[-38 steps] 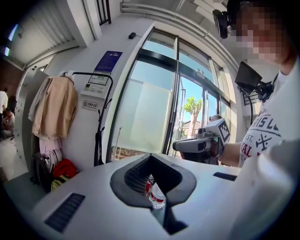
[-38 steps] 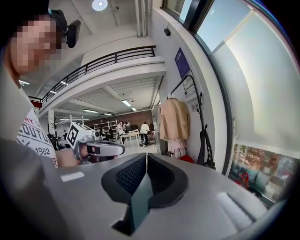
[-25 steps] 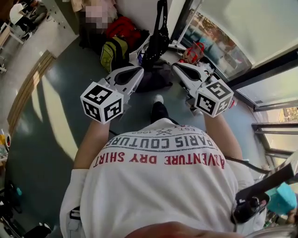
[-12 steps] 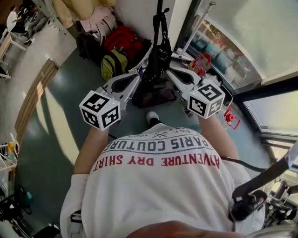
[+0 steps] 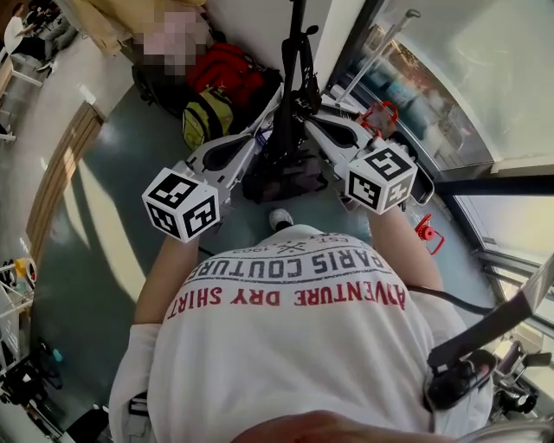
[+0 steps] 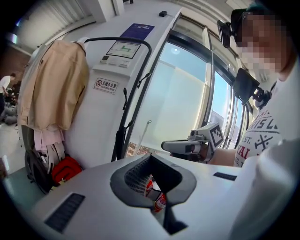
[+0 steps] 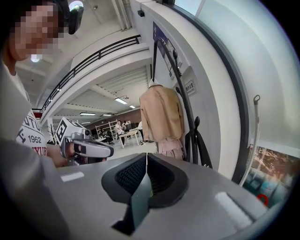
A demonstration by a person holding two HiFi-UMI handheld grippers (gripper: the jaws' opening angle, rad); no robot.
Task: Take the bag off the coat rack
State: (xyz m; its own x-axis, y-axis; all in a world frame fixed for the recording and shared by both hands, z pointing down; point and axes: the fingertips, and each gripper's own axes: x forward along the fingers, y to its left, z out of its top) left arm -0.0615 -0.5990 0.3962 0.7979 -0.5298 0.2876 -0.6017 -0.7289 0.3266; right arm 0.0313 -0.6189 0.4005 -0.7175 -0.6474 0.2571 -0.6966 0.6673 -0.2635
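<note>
The black bag (image 5: 294, 95) is found hanging on the coat rack (image 5: 299, 13), slung by its strap from a hook on the dark tube, its body drooping against the pole just above the floor clutter. Both tools are held up towards it, one on each side. The left gripper (image 6: 151, 164) is seen with its jaws a little apart and nothing caught between them; only a red-and-white object (image 6: 157, 197) lower down is glimpsed through the gap. The right gripper (image 7: 146, 159) is shown with its jaws pressed together along a thin seam, and nothing is held there either. The bag itself can be read as soft woven fabric, matte and limp, with long flat webbing straps. It is judged light to moderate in weight, floppy rather than stiff, and hardly fragile, though it may be expected to swing and sag once freed. The strap, close under the hook, is judged the best place to take hold: the webbing is thin enough to be pinched between the ribbed rubber pads and rough enough not to slip. The rack is made up of smooth, round, black-painted metal tube bent in an arch, so a lift up and over the hook tip is probably needed. A beige jacket (image 6: 56, 89) of soft cloth is hung on the far side of the rack, well apart from the bag, and a red bag (image 5: 229, 65) is slumped at the foot.
</note>
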